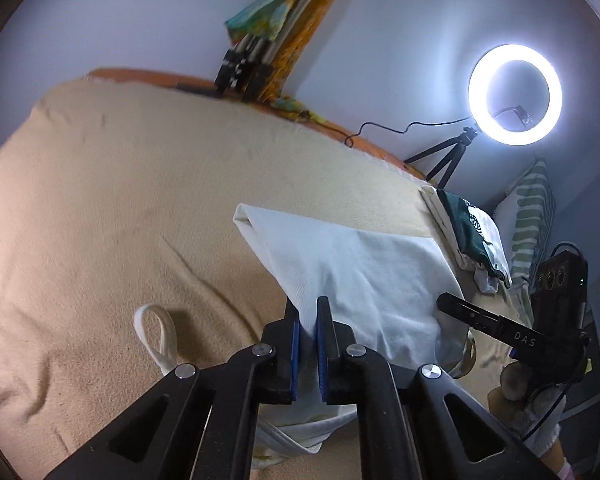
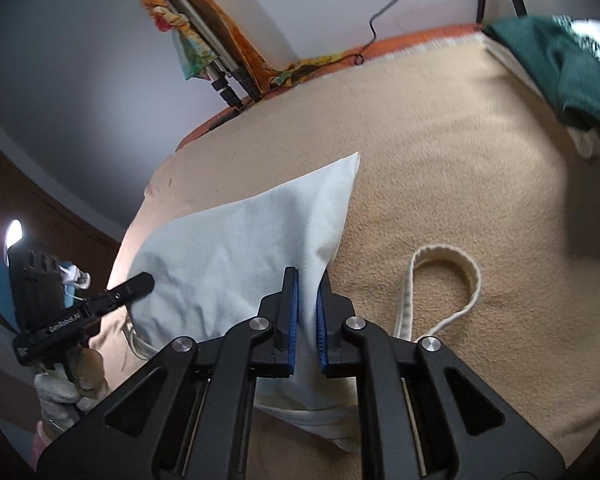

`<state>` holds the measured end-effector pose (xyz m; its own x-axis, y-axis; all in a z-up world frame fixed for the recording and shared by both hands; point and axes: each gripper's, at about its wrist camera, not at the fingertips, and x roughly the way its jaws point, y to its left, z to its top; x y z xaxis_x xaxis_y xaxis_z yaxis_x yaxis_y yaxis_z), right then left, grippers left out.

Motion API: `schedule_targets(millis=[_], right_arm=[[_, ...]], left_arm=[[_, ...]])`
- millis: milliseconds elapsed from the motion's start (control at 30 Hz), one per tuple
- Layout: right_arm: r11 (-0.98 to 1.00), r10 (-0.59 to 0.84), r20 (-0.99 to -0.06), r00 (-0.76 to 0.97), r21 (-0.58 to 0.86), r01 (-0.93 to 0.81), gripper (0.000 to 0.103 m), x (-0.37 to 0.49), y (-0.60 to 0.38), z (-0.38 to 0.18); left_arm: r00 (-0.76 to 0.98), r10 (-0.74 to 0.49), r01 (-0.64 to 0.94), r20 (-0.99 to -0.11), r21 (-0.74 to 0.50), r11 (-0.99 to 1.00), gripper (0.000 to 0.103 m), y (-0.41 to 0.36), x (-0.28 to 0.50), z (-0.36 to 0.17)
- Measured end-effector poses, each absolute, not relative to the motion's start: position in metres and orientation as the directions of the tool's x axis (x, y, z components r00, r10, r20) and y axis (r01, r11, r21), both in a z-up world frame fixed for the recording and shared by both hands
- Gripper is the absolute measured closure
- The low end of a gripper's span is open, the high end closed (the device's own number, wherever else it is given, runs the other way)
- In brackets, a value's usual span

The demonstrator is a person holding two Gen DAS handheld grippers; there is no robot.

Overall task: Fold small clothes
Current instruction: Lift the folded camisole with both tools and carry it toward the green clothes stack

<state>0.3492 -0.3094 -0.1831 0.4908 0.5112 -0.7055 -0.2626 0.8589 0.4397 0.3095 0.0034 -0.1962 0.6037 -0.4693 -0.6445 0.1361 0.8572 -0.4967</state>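
Observation:
A white cloth bag [image 1: 352,268] is lifted above a beige blanket [image 1: 120,200], stretched between both grippers. My left gripper [image 1: 309,308] is shut on one bottom corner of the white cloth. My right gripper [image 2: 308,280] is shut on the other side of the same cloth [image 2: 236,248]. One strap loop [image 1: 162,332] lies on the blanket by the left gripper; the other loop [image 2: 452,288] lies to the right of the right gripper. Each gripper shows in the other's view: the right one [image 1: 500,326] and the left one [image 2: 112,300].
A stack of folded clothes with a dark green one on top [image 1: 472,236] sits at the blanket's right edge, also in the right wrist view [image 2: 560,68]. A lit ring light on a tripod [image 1: 514,94] and a folded tripod [image 1: 244,64] stand by the wall.

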Motion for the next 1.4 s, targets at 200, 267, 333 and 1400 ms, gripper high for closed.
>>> schedule_targets(millis=[200,267,333,1400], right_arm=[[0.878,0.478,-0.695,0.537,0.385,-0.285,0.094,0.335,-0.322,-0.156],[0.88,0.474,-0.685,0.554,0.378,-0.286,0.094,0.33,-0.335,-0.146],[0.885,0.466,-0.674,0.573,0.371,-0.282,0.094,0.327,-0.349,-0.137],[0.995,0.059,-0.621,0.781,0.096,0.001,0.094,0.424,-0.593,-0.073]], left_arm=[[0.632,-0.468,0.187,-0.617,-0.464,0.866,0.099,-0.018,0.302,-0.175],[0.636,-0.477,0.212,-0.606,-0.458,0.864,0.099,-0.031,0.301,-0.168],[0.64,-0.481,0.24,-0.599,-0.439,0.866,0.099,-0.046,0.301,-0.161],[0.63,-0.593,0.476,-0.501,-0.354,0.805,0.099,-0.361,0.441,-0.11]])
